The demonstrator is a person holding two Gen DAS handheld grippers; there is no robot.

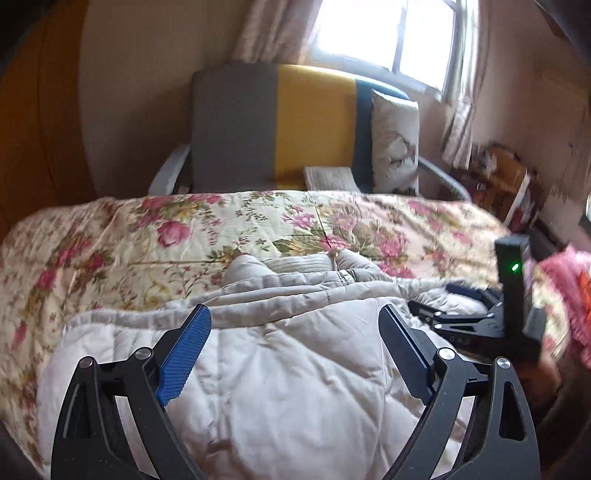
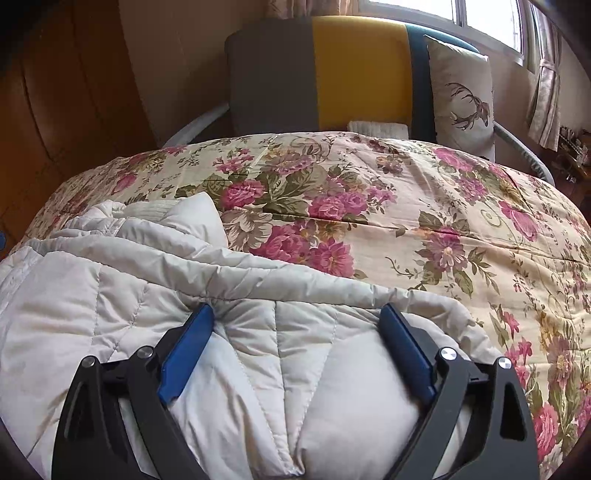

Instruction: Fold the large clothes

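A pale grey quilted puffer jacket (image 1: 280, 354) lies folded over on a floral bedspread (image 1: 110, 240), collar and zipper toward the far side. My left gripper (image 1: 295, 314) is open, its blue-padded fingers spread just above the jacket's left part. My right gripper (image 2: 297, 314) is open too, its fingers pressed down on the jacket's (image 2: 258, 332) right part near a folded edge. The right gripper also shows in the left wrist view (image 1: 480, 314), low on the jacket's right side.
The floral bedspread (image 2: 406, 229) covers the bed. Beyond it stands a grey, yellow and blue chair (image 1: 273, 125) with a deer-print cushion (image 2: 461, 96). A window with curtains (image 1: 384, 33) is behind. A wooden wardrobe (image 2: 55, 110) stands left. A pink cloth (image 1: 569, 295) lies far right.
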